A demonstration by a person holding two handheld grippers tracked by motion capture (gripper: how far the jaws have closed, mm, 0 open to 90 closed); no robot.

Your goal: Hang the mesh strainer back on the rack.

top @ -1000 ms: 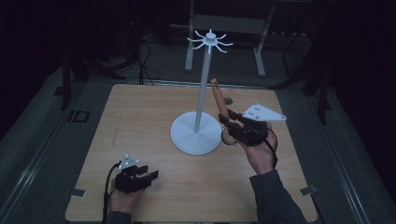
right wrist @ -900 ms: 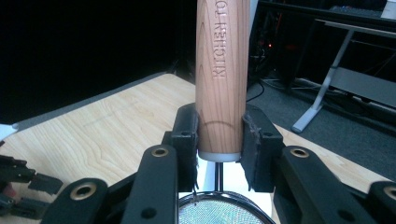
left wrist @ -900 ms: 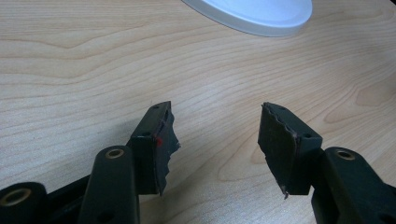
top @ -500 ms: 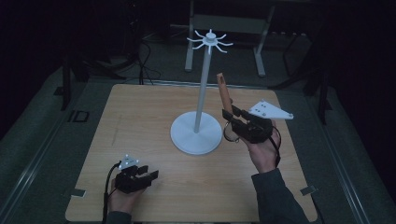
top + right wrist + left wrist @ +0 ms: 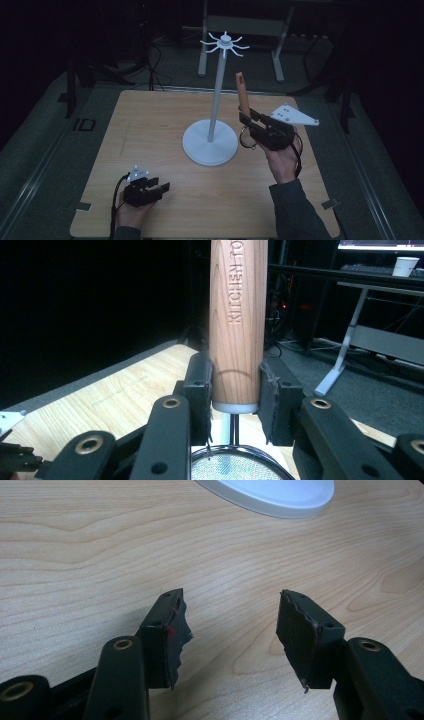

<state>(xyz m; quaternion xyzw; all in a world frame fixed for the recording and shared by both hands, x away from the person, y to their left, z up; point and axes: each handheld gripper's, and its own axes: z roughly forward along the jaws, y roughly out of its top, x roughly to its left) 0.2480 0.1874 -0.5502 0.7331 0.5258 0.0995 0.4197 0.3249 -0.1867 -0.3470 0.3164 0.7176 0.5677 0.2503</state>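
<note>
While my right gripper (image 5: 248, 119) clamps its jaws on the wooden handle (image 5: 236, 320) of a small strainer, the handle stands nearly upright at right of center in the high view, its free end just right of the white stand's (image 5: 215, 107) pole and below the ring of hooks (image 5: 224, 43) at upper center. The mesh bowl (image 5: 235, 465) hangs beneath my jaws. Any hanging, I judge, means lifting up and leftward. My left gripper (image 5: 156, 190) rests at lower left on the counter (image 5: 150, 130), jaws spread and holding nothing, well apart from the stand.
</note>
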